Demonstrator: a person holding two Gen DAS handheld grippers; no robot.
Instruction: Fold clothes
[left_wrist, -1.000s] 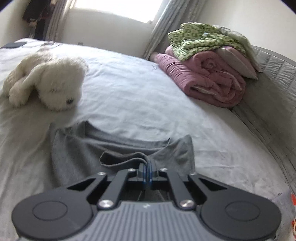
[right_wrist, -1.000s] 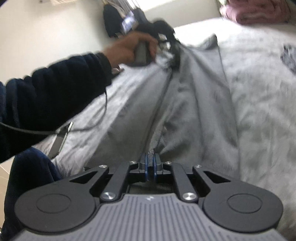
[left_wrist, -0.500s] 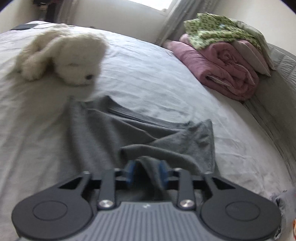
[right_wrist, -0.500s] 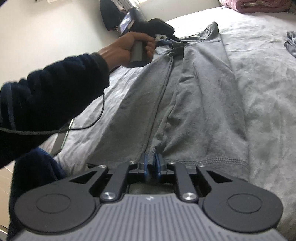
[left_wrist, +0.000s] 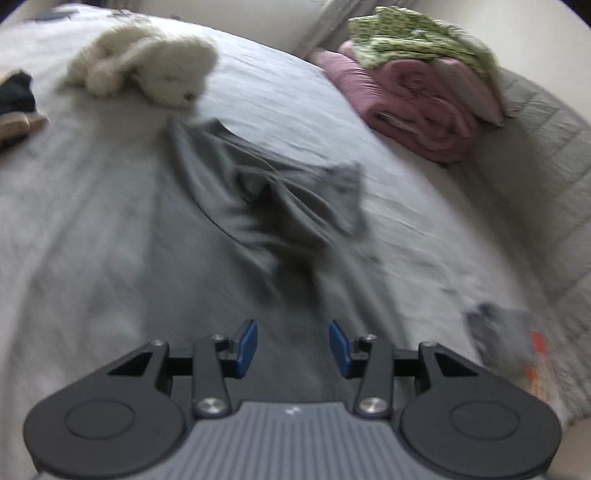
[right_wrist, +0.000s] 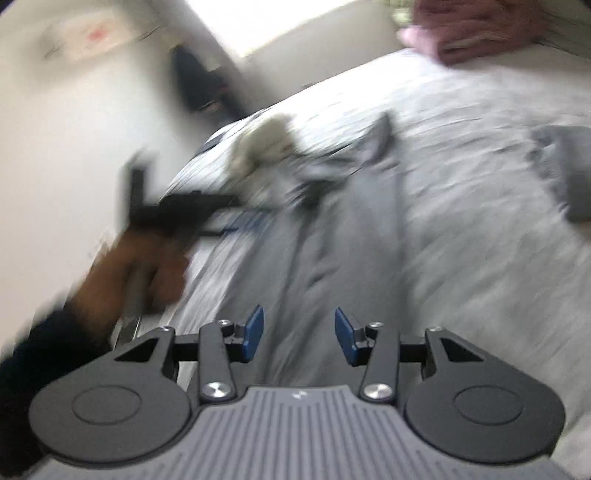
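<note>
While both views are smeared by motion blur, the main things can still be made out. Out on the middle of the bed lies the grey garment, rumpled and stretched lengthwise, with its far end bunched into folds near the white plush toy. That toy sits toward the bed's far left corner in the left wrist view. Along the bed's far right edge a rolled pink blanket is stacked with a green patterned cloth on top. A small grey piece of fabric lies near the right edge, apart from the garment.

On the left gripper, the blue fingers stand apart and are opening; the grey cloth shows in the gap beyond them, but the pads are not pressing on it. On the right gripper, the blue fingers are likewise apart and opening, with the near end of the garment visible between them and nothing clamped.

From the right wrist view, a person's left hand in a dark sleeve grips the handle of the other gripper near the bed's left edge, heavily blurred. Another grey item lies toward the bed's right side, well apart from the garment.
</note>
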